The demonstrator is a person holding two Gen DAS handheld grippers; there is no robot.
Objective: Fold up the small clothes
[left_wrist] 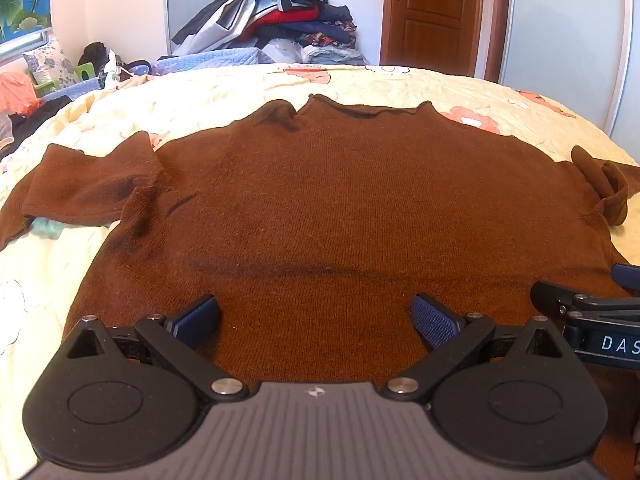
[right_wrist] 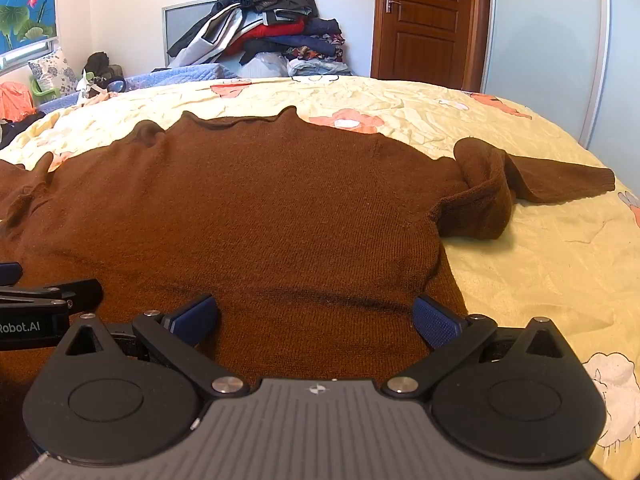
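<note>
Here, a brown sweater (left_wrist: 340, 208) lies flat across a floral bedspread (right_wrist: 540, 260), mid-frame, as the left gripper (left_wrist: 316, 320) and right gripper (right_wrist: 316, 320) hover wide apart, empty, over its hem.

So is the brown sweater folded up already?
Not yet. The brown sweater lies spread flat on the bed, body open, sleeves out to each side; only the right sleeve is bunched.

Bright daylight from the window (left_wrist: 24, 20) at left, sharp focus, strong fisheye bending at edges
</note>
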